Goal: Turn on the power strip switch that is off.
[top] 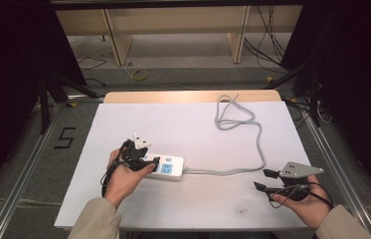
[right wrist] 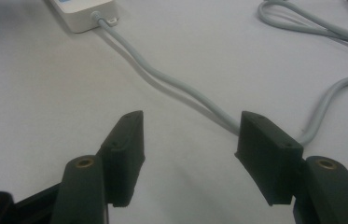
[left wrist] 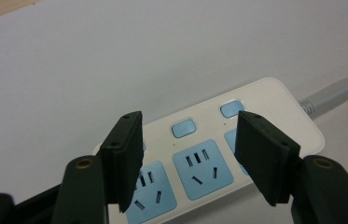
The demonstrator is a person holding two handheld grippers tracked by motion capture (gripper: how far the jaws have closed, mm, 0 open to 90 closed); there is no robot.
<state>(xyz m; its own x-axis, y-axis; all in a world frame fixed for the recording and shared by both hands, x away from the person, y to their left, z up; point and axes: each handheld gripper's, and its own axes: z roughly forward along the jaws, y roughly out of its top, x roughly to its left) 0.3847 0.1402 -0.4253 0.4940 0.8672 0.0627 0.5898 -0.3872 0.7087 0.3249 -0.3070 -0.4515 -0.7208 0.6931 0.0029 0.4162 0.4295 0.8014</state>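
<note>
Table (top: 123, 199): white top in front of me, wooden edge at the far side.
Cable (top: 242, 124): grey, runs right from the strip's right end, loops at the far side; in my right gripper view it passes just beyond the jaws (right wrist: 181, 88).
Strip (top: 165, 167): white with blue sockets, lies left of centre, near my left hand; in my left gripper view its sockets show between the jaws (left wrist: 199, 140).
Left gripper (top: 145, 159): mine, over the strip's left end, jaws spread apart, pads not pressing on it.
Right gripper (top: 267, 180): mine, near right, well apart from the strip, jaws released, nothing between them.
</note>
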